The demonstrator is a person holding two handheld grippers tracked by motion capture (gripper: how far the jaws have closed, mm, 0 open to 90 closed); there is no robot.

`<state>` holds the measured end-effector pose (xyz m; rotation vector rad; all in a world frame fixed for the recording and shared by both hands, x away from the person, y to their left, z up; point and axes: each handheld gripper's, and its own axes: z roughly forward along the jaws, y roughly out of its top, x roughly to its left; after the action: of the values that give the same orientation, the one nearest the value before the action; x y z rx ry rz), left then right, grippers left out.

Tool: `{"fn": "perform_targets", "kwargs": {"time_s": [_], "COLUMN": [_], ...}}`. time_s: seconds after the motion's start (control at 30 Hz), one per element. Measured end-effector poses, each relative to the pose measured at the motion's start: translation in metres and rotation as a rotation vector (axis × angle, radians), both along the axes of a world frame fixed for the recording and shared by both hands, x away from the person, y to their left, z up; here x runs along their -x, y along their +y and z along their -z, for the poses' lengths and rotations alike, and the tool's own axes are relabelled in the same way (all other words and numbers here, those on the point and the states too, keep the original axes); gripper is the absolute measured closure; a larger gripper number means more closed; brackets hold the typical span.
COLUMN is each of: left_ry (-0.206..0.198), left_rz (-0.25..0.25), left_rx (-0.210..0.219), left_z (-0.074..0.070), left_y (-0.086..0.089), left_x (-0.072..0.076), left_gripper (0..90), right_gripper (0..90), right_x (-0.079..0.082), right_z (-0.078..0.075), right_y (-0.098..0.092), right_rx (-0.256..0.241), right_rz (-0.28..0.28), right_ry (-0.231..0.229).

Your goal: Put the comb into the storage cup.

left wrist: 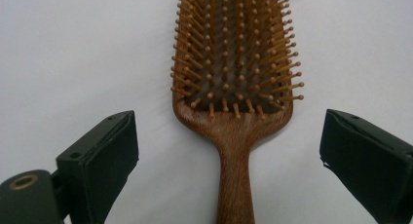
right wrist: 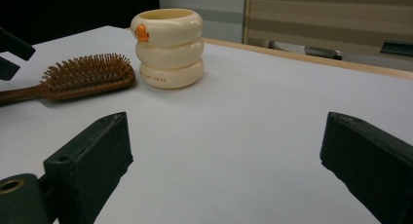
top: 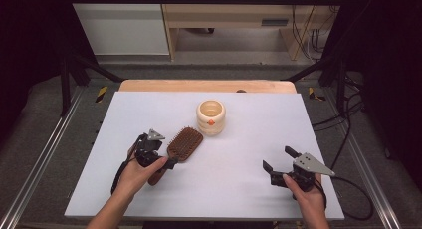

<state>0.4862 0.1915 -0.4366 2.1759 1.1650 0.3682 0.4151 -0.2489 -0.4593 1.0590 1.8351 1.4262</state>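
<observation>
A brown wooden hairbrush [top: 183,145] lies bristles-up on the white table [top: 239,189], left of centre, with its handle pointing toward the near left. My left gripper [top: 160,158] is open over that handle. In the left gripper view the two jaws stand wide on either side of the hairbrush's [left wrist: 234,63] handle without touching it. My right gripper [top: 279,158] is open and holds nothing at the near right; in its own view my right gripper [right wrist: 224,136] looks toward the hairbrush [right wrist: 87,75].
A cream ringed cup [top: 211,117] with an orange mark stands upright just beyond the brush head; the cup [right wrist: 169,48] is also in the right gripper view. The table's far edge is a wooden strip [top: 206,85]. Metal frame rails run down both sides.
</observation>
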Motion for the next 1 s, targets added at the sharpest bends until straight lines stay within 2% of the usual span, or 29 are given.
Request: {"fn": "perform_targets", "kwargs": {"time_s": [0.1, 0.27, 0.4, 0.5, 0.53, 0.67, 1.0], "left_ry": [0.031, 0.054, 0.078, 0.093, 0.100, 0.112, 0.144], "left_rz": [0.005, -0.003, 0.001, 0.014, 0.021, 0.022, 0.054], "left_rx": [-0.016, -0.038, -0.043, -0.052, -0.059, -0.055, -0.087], "left_z": [0.003, 0.005, 0.007, 0.007, 0.007, 0.007, 0.012], "left_y": [-0.001, -0.001, -0.001, -0.002, -0.002, -0.001, -0.006], "left_x": [-0.001, -0.002, -0.004, -0.004, -0.004, -0.005, -0.007], "left_gripper": [8.2, 9.4, 14.0, 21.5, 27.0, 32.2, 48.8], "right_gripper": [4.7, 4.5, 4.5, 4.5, 4.5, 4.5, 4.6], "right_x": [0.000, 0.000, 0.000, 0.000, 0.000, 0.000, 0.000], "right_z": [0.000, 0.000, 0.000, 0.000, 0.000, 0.000, 0.000], "right_y": [0.000, 0.001, 0.001, 0.001, 0.001, 0.001, 0.002], "right_rx": [0.001, 0.001, 0.002, 0.008, 0.010, 0.011, 0.010], "right_rz": [-0.001, -0.003, -0.006, -0.009, -0.008, -0.008, -0.010], "right_ry": [0.000, 0.002, 0.004, 0.003, 0.003, 0.004, 0.005]}}
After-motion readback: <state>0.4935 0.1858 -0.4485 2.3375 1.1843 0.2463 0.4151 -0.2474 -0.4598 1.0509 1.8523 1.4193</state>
